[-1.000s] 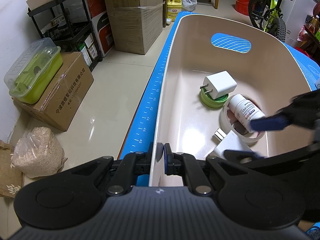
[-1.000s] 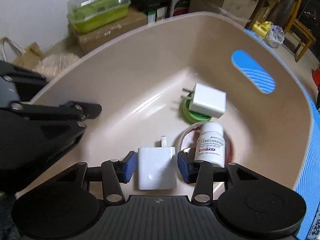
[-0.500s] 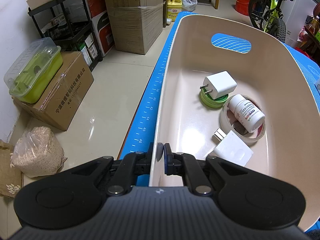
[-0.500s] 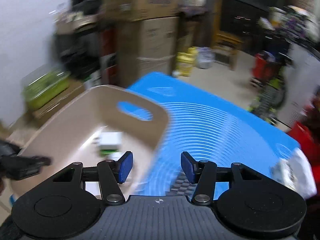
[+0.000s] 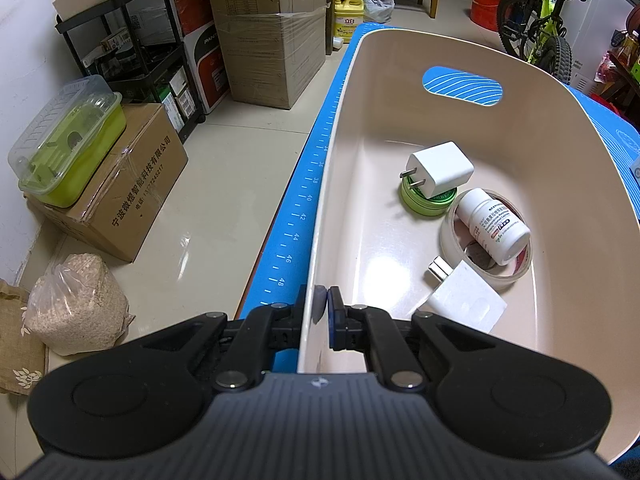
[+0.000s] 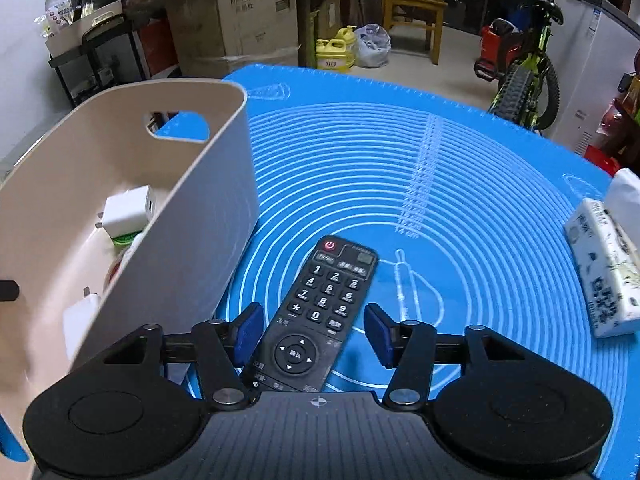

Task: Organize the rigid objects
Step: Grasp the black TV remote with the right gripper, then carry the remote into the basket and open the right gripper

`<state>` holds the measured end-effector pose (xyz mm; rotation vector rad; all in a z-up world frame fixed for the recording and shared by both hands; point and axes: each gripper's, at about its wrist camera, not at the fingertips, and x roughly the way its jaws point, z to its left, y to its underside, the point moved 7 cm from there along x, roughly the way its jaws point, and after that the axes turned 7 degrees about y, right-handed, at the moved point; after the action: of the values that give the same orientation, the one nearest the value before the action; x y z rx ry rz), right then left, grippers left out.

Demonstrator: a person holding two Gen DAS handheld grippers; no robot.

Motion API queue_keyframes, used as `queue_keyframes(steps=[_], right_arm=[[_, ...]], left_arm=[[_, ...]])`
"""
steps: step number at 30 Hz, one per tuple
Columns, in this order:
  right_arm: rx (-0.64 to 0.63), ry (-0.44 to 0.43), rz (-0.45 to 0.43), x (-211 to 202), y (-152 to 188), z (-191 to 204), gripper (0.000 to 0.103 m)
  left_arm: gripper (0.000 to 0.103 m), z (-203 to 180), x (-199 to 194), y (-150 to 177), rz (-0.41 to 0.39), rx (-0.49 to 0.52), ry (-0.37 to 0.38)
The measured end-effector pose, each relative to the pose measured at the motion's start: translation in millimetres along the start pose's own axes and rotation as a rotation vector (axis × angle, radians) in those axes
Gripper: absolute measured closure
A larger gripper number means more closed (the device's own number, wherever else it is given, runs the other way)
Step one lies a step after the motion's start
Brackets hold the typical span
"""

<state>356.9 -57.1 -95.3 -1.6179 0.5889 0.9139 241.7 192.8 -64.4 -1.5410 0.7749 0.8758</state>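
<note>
Under my right hand-held gripper (image 6: 312, 334), wide open and newly clear of the bin (image 5: 560, 128), lies a remote (image 6: 320, 312) on the blue-matted worktop (image 6: 460, 200), boxes (image 6: 240, 12) beyond; my left hand-held gripper (image 5: 322, 312) stays clamped on the bin's wall.

Bin (image 5: 352, 184) showing smooth, glossy beige plastic; mat (image 6: 460, 208) looking matt and rubbery; remote (image 6: 320, 312) wearing matt black plastic; charger (image 5: 440, 168) gleaming white; floor tiles (image 5: 224, 200) reflecting light.

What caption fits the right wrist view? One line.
Open right claw straddles a black remote on the blue mat, beside the beige bin.
</note>
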Motion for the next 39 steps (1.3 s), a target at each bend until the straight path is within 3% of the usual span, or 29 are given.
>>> queue_keyframes(steps=[8, 16, 22, 24, 26, 32, 39], right_arm=[[0.009, 0.063, 0.051, 25.2, 9.8, 5.4, 0.029], [0.143, 0.091, 0.08, 37.8, 15.3, -2.4, 0.026], [0.133, 0.142, 0.077, 42.6, 14.3, -1.3, 0.025], [0.131, 0.139, 0.075, 42.1, 14.7, 0.1, 0.027], [0.118, 0.117, 0.071, 39.1, 13.7, 6.5, 0.043], [0.16, 0.126, 0.066, 35.0, 16.9, 4.5, 0.048], [0.196, 0.182, -0.016, 14.4, 21.4, -10.5, 0.049]], left_arm=[[0.093, -0.3, 0.2, -0.3, 0.0, -0.001, 0.0], [0.093, -0.2, 0.3, -0.7, 0.0, 0.0, -0.001], [0.093, 1.8, -0.8, -0.6, 0.001, 0.001, -0.002], [0.093, 2.3, -1.1, -0.2, 0.001, 0.001, -0.002], [0.093, 2.1, -1.0, -0.4, 0.001, 0.001, -0.002], [0.093, 3.6, -1.6, -0.4, 0.002, -0.001, 0.003], [0.093, 4.4, -2.4, -1.1, 0.003, -0.003, 0.004]])
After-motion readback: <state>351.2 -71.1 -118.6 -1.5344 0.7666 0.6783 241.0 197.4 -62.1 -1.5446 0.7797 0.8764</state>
